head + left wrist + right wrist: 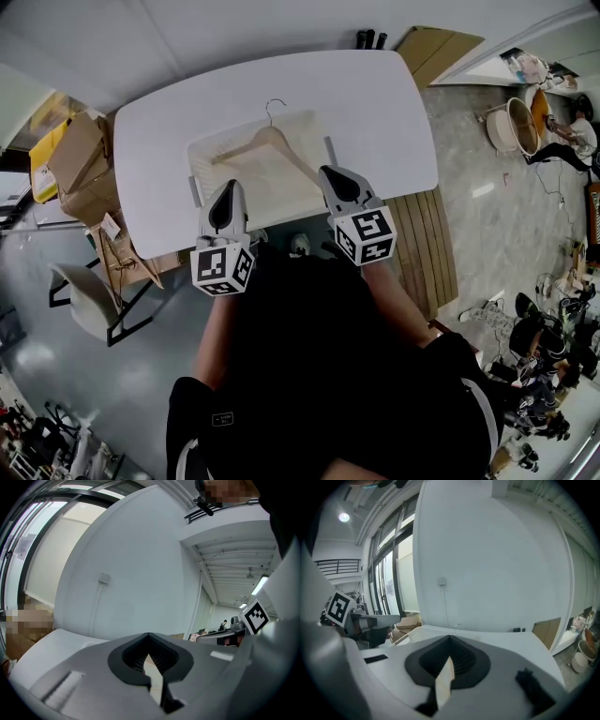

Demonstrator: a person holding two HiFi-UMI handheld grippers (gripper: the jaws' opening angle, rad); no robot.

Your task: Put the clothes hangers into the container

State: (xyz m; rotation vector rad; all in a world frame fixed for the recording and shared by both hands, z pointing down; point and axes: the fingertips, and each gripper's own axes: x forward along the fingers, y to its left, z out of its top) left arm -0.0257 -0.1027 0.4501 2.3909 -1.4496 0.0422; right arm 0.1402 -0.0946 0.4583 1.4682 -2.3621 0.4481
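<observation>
The left gripper (225,187) (152,667) and the right gripper (330,173) (446,667) are held side by side over the near edge of a white table (375,103), both pointing away from the person. Each has its jaws drawn together, with only a thin pale sliver showing between the black pads. Just ahead of both stands a white basket (239,183) (410,637) with a wooden hanger (272,139) (457,627) lying across it, hook on the far side. One arm of the hanger slants down to the tip of the right gripper; whether that tip pinches it cannot be told. The other arm ends just beyond the left gripper.
</observation>
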